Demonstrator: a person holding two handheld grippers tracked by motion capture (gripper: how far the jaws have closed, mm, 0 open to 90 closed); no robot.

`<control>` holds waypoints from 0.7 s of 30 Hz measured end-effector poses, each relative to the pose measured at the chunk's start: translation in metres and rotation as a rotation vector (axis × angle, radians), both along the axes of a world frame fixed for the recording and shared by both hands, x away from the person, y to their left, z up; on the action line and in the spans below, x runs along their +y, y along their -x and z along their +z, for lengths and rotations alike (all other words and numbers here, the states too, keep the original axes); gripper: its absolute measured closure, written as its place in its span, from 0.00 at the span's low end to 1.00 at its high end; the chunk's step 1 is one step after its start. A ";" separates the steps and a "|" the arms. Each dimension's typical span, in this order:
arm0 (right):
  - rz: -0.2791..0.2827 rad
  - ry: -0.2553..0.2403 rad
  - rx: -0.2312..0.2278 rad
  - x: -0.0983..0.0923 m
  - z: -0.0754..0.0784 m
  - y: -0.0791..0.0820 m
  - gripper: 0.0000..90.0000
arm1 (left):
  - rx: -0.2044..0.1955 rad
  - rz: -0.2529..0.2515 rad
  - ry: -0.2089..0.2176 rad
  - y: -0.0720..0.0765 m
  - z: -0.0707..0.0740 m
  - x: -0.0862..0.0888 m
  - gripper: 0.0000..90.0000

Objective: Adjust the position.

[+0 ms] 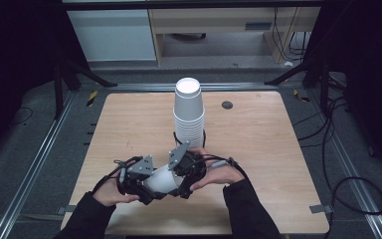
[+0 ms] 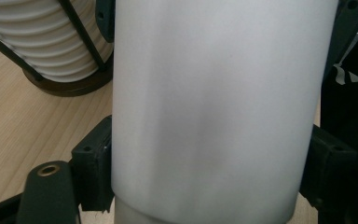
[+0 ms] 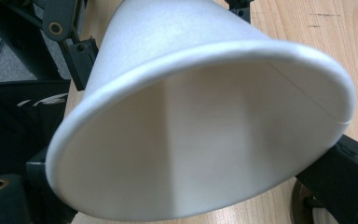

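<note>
A wooden table (image 1: 258, 149) stands on a dark floor (image 1: 30, 129), with pale cabinets (image 1: 114, 35) at twelve o'clock. A tall stack of white cups (image 1: 189, 112) rises at the table's centre. At six o'clock from it, a single white cup (image 1: 161, 180) lies tilted between both tools: the left gripper (image 1: 146, 186) clamps its body at nine o'clock, the right gripper (image 1: 179, 181) grips its rim end at three o'clock.

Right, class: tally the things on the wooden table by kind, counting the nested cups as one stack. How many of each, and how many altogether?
Loose paper cup, held between the two grippers: 1
Stack of paper cups: 1
Black holder ring under the stack: 1
Handheld grippers, left and right: 2
Total: 5
</note>
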State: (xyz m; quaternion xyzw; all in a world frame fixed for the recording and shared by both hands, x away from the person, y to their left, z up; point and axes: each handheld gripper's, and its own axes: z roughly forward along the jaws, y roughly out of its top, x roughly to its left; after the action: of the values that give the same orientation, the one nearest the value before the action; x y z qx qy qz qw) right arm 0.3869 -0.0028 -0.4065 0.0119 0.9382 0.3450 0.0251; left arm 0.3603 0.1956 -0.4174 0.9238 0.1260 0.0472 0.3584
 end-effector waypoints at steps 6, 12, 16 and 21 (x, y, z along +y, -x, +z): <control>-0.018 -0.034 0.010 -0.003 0.003 0.000 0.05 | 0.000 0.005 0.014 -0.001 0.002 0.003 0.23; -0.047 -0.108 -0.004 -0.016 0.013 0.001 0.04 | 0.005 0.029 0.055 -0.004 0.004 0.013 0.23; -0.089 -0.161 -0.006 -0.029 0.017 0.000 0.04 | 0.007 0.052 0.098 -0.006 0.007 0.021 0.23; -0.139 -0.245 0.005 -0.045 0.013 0.001 0.04 | -0.001 0.074 0.170 -0.007 0.008 0.024 0.23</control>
State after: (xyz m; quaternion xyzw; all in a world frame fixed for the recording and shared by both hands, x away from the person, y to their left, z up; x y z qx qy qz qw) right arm 0.3863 -0.0476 -0.3934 0.0807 0.8859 0.4545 0.0449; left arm 0.3671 0.2192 -0.4094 0.8847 0.1632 0.0500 0.4338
